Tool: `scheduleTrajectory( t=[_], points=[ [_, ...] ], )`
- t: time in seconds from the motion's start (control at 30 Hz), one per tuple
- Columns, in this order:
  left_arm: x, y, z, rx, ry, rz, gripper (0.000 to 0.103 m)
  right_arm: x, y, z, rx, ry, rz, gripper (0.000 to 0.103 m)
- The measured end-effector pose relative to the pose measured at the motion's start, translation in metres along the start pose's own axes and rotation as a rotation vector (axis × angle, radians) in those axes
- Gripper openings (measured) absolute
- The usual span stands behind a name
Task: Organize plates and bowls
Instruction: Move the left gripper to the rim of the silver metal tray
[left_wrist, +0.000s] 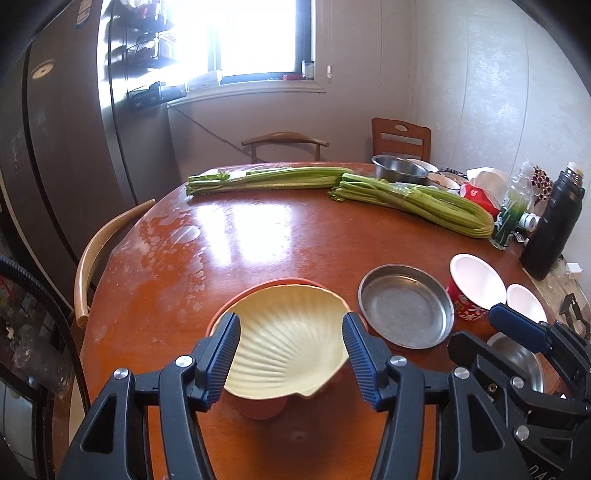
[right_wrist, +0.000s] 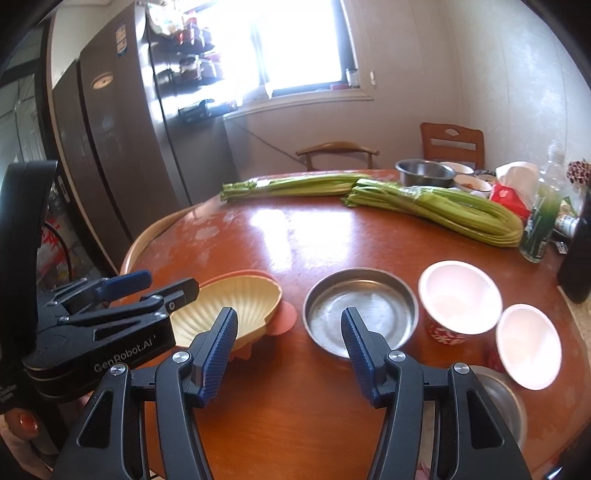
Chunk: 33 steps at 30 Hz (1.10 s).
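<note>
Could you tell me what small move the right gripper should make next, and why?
Probably ease the right gripper forward and down to the metal pan. It is open and empty, the pan's near rim lies just beyond its fingers, and the shell plate already rests on the orange plate by the left gripper.

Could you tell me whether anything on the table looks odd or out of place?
Two celery bunches lie loose across the table beside the dishes. The table's left side shows pale, blotchy patches, worn finish or residue. The shell plate sits squarely on an orange one.
</note>
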<state>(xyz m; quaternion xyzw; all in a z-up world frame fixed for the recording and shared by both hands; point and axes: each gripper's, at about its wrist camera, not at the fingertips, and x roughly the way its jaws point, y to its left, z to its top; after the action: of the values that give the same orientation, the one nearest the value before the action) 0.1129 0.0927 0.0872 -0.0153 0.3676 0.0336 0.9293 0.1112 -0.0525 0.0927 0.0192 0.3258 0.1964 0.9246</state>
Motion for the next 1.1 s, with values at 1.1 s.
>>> scheduleTrajectory(
  t=[1.1],
  points=[
    [-0.016, -0.132, 0.014, 0.171, -0.001, -0.1, 0.06, -0.066, -0.106, -0.016, 0.139, -0.027, -0.103, 0.071]
  ],
)
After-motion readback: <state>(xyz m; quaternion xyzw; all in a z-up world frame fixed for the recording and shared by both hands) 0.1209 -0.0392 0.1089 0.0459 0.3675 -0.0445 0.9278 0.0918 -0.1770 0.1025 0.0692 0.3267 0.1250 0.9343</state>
